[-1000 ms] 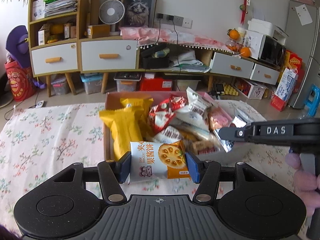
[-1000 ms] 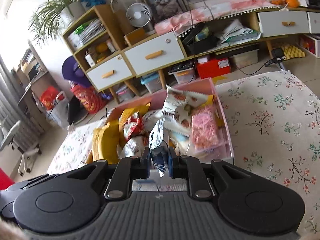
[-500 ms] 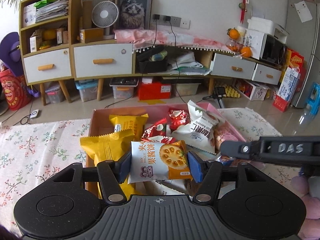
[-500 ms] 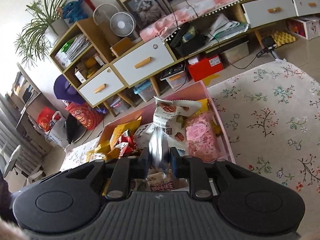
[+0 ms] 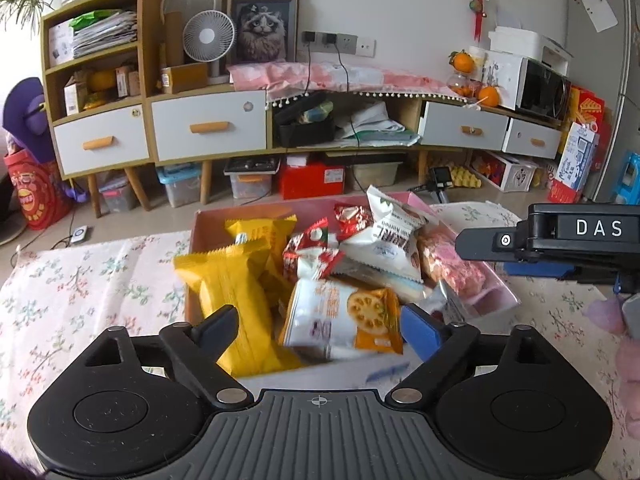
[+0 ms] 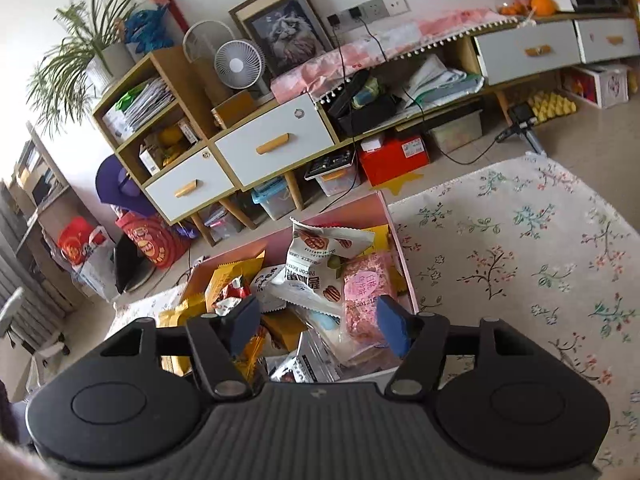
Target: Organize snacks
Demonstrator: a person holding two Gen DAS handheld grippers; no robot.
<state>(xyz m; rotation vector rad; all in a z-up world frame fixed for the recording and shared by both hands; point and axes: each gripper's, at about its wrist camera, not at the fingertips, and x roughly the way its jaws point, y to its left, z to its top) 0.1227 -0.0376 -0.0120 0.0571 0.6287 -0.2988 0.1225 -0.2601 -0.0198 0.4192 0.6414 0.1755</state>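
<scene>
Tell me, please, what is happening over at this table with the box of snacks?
A person is sorting snacks into a pink box on a flowered tablecloth, with a gripper in each hand. The left gripper is opening, and the biscuit packet between its fingers looks released, lying over the box. The right gripper is opening too, above the heap of packets, and grips nothing. Yellow packets and a white nut packet already lie inside.

A lived-in home, likely a living room — a low sideboard [image 5: 208, 132] with drawers runs along the wall, bearing a cat picture [image 5: 262, 28], a fan [image 5: 208, 38], a microwave [image 5: 540, 90] and oranges [image 5: 464, 61]; storage boxes [image 5: 178, 184] sit beneath, a plant [image 6: 76, 56] on top.
</scene>
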